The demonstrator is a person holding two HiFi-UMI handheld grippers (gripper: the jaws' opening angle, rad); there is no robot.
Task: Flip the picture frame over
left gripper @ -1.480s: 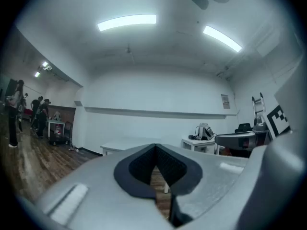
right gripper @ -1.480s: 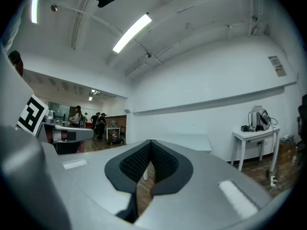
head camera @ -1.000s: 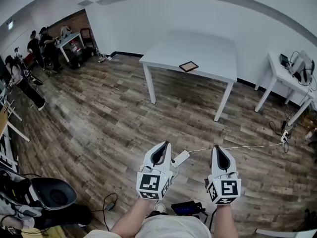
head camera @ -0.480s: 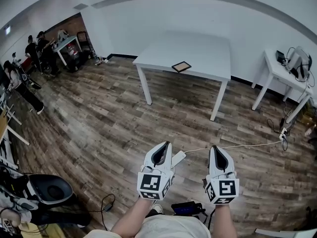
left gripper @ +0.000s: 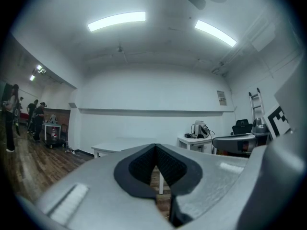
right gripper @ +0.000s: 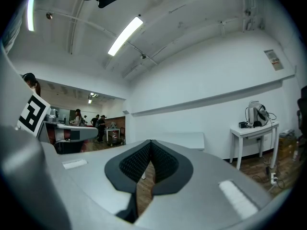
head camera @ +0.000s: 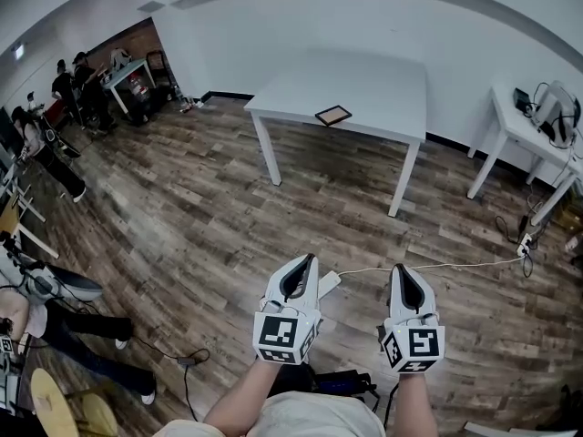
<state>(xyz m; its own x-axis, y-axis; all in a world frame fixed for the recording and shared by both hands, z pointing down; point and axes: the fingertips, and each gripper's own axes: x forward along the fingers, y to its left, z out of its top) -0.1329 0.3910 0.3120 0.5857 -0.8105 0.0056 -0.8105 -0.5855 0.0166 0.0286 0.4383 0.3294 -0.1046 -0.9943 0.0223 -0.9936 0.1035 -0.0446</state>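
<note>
A small picture frame (head camera: 333, 115) with a dark border and brown middle lies flat on the white table (head camera: 364, 85) far across the room. I hold both grippers low over the wooden floor, far short of the table. The left gripper (head camera: 301, 264) is shut and holds nothing; in its own view the tips (left gripper: 156, 150) meet, with the table (left gripper: 115, 146) small beyond them. The right gripper (head camera: 404, 274) is also shut and empty; its tips (right gripper: 150, 144) meet in front of the distant table (right gripper: 187, 139).
A second small white table (head camera: 519, 130) with a device and cables stands at the right wall. A white cable and power strip (head camera: 330, 285) lie on the floor just ahead of the grippers. Several people (head camera: 68, 85) stand at the far left, and another person's legs (head camera: 82, 330) are near left.
The view shifted slightly and the table now sits a little nearer. At lower left the dark round object is gone and a person's legs show instead. Both grippers keep their place and stay shut.
</note>
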